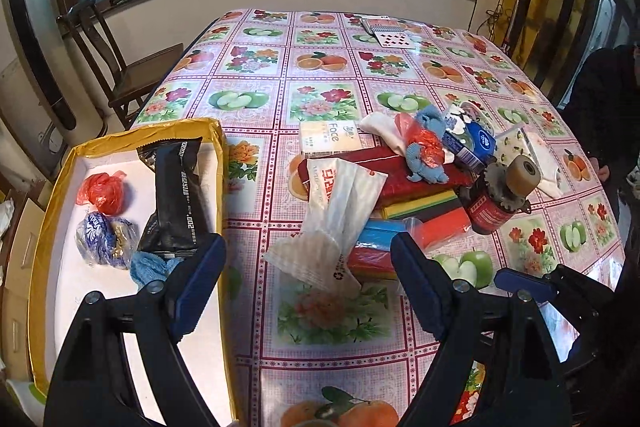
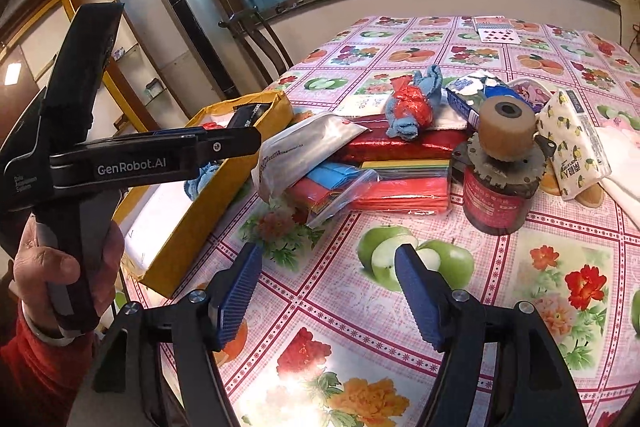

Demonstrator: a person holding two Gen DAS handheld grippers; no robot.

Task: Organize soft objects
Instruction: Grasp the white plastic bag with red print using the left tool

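The left gripper (image 1: pixel 308 259) hangs wide open and empty, straddling the rim of the yellow box (image 1: pixel 224 187) and the white tissue pack (image 1: pixel 332 227) just beyond; the box already takes a black packet (image 1: pixel 176 199), a red bag (image 1: pixel 102 189) and a blue cloth (image 1: pixel 150 267), so it looks like the collecting place. From the right wrist, the right gripper (image 2: pixel 328 267) also gapes empty above the tablecloth (image 2: pixel 500 307), short of the pile where a blue soft toy (image 2: pixel 420 99) lies atop red packs (image 2: pixel 400 147).

Glossy plastic tablecloth (image 1: pixel 280 75); crinkly plastic tissue pack (image 1: pixel 332 211); cardboard box (image 1: pixel 40 211).
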